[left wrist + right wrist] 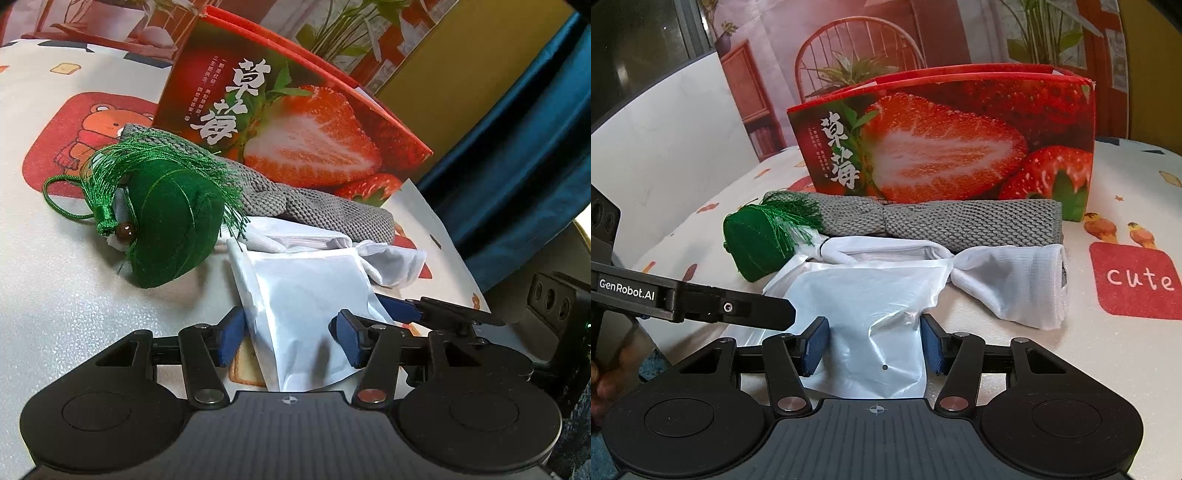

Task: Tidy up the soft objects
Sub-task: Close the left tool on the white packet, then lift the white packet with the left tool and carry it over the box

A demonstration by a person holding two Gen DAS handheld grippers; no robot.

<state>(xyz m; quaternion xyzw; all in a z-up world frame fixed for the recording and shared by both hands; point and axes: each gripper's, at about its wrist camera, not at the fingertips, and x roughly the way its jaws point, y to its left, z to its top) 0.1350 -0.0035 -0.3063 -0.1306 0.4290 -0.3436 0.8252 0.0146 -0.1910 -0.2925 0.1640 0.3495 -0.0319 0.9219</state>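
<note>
— Cartoon-print tablecloth (55,258) underneath, strawberry gift box (942,147) standing at the back. What are you working with, left to right?

— Furthest left is the green tasselled sachet (170,221): stuffed, light, squashy. Take it by the body, not the loose threads. Behind it lies the grey knitted cloth (942,221), rolled against the foot of the box; it looks limp and will probably sag from any single pinch.

— And what's in your tongs?

— The white plastic bag (306,314), front and centre. It is thin, slick and nearly weightless, so it looks likely to slide out of a shallow bite; gather a fold. It runs between the pads of your left gripper (288,332), set half apart, but you cannot tell whether they press it. Your right gripper (875,343) has narrowed onto it, with the film puckered between the pads.

— Furthest right?

— The white mesh pouch (1015,280), touching the bag's far edge, beyond both tongs.
</note>
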